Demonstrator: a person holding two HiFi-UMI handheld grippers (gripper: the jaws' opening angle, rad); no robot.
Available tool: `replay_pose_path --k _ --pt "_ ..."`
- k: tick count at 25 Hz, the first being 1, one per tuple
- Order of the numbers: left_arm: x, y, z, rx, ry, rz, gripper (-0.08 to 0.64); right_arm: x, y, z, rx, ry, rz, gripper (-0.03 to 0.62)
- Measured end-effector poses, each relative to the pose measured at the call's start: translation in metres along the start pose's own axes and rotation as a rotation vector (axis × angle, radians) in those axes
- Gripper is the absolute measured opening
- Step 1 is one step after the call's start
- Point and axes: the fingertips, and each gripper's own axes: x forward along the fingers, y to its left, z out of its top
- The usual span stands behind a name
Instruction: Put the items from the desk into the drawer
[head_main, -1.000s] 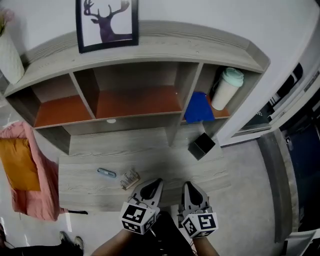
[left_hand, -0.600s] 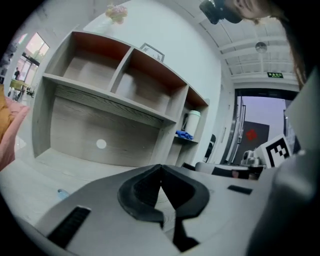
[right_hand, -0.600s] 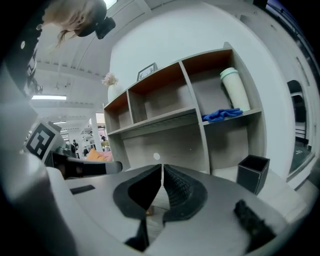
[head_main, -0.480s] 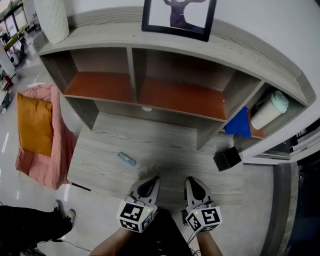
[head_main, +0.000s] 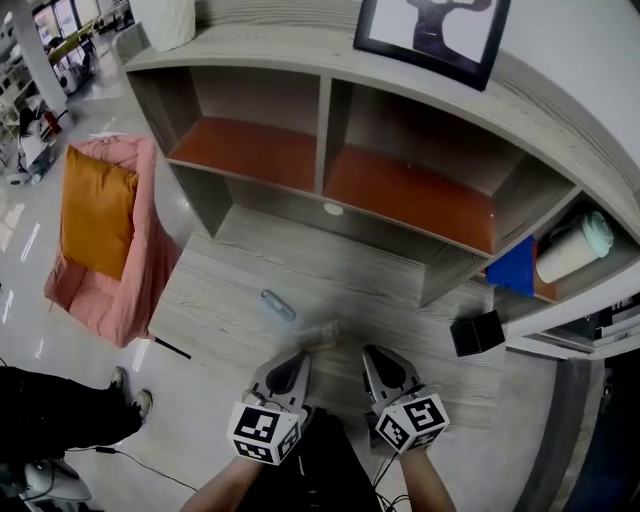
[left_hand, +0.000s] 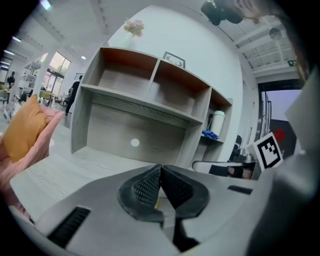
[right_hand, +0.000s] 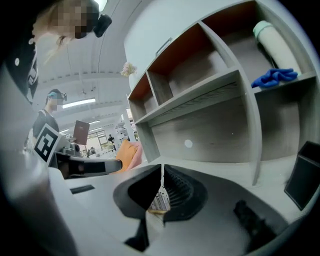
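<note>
A pale, glossy floor runs out into an open hall. On it stands a grey wood-grain desk with a hutch of open, orange-floored compartments along its back edge. A pink armchair with an orange cushion sits off the desk's left edge, and a person in dark clothes stands beyond the front left corner. A framed picture and a white vase top the hutch. Its rightmost compartment holds a lidded cup and a blue cloth. A black box stands at the desk's right edge. A printed pack lies near the middle of the front edge, and a small blue tube lies to its left, further from that edge. Just short of the pack, the left gripper and right gripper hover side by side over the front edge, each with its jaws closed tip to tip on nothing. Only the head view shows the tube and the desk's layout. The gripper views look level into the hall, at windows, ceiling lights and distant figures. The right gripper view shows a strip of printed label through the gap beneath its tips.
</note>
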Motion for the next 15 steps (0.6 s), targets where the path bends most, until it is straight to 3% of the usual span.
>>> replay_pose_path --k 3,6,15 --pt "-0.001 0.009 -0.010 -0.014 0.006 0.027 0.009 0.010 -0.001 -0.010 0.007 0.029 0.053 0.014" --pt "0.001 0.018 -0.021 -0.029 0.016 0.049 0.009 0.020 -0.002 -0.021 0.001 0.060 0.095 0.112" --pt "0.008 0.033 -0.041 -0.030 0.035 0.053 0.009 0.047 -0.008 -0.057 -0.082 0.154 0.160 0.191"
